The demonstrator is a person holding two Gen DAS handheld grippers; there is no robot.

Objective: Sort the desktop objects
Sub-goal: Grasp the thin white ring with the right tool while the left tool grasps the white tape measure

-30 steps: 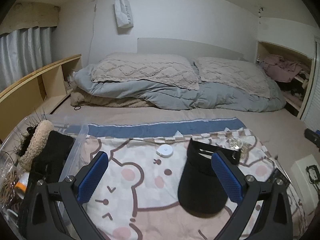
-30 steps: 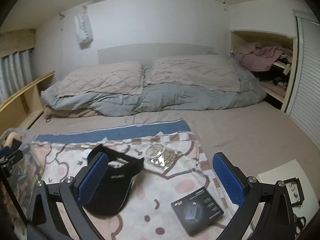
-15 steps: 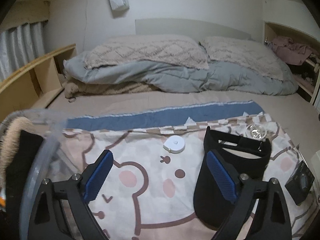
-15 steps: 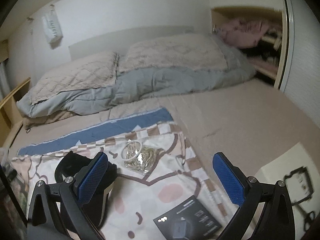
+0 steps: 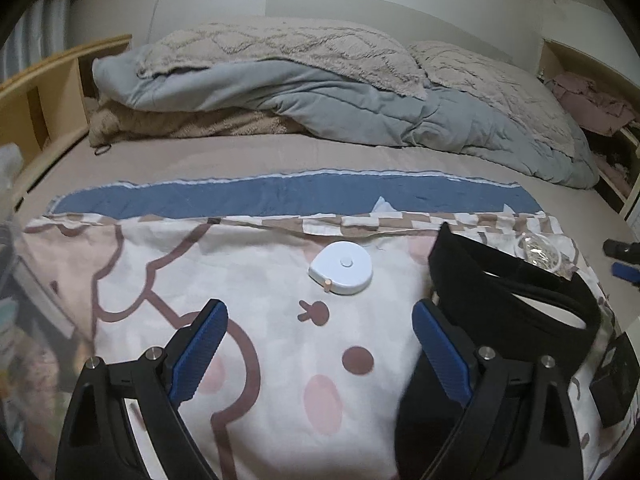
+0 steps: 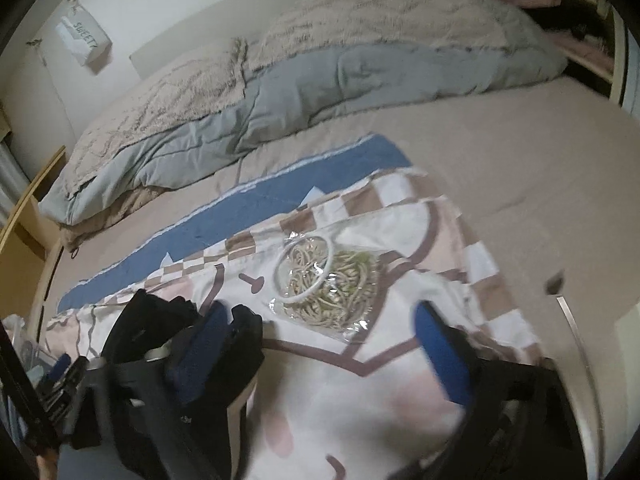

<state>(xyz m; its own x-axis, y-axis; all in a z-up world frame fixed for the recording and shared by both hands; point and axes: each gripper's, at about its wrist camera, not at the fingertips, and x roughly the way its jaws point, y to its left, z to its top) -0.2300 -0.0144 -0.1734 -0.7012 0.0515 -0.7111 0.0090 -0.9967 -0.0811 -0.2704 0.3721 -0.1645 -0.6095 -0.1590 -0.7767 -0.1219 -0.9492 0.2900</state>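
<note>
A white round tape measure [image 5: 341,267] lies on the bear-print cloth [image 5: 256,264], just ahead of my open, empty left gripper [image 5: 320,320]. A black visor cap [image 5: 516,304] lies to its right, partly behind the right finger. In the right wrist view my right gripper [image 6: 320,320] is open and empty, tilted, low over the cloth. A clear bag of rubber bands with a white ring [image 6: 324,280] lies just ahead between its fingers. The visor [image 6: 176,344] sits at its left finger. A black box [image 5: 616,380] lies at the far right edge of the left wrist view.
The cloth lies on a bed with a grey duvet [image 5: 340,100] and pillows [image 5: 280,48] at the back. A clear bin [image 5: 16,300] of items stands at the left. Wooden shelving [image 5: 48,84] runs along the left; a niche with clothes [image 5: 592,96] is at the right.
Both grippers moved forward and lower over the cloth. The left now faces the tape measure; the right tilted and closed in on the rubber band bag. The bin slid out to the left.
</note>
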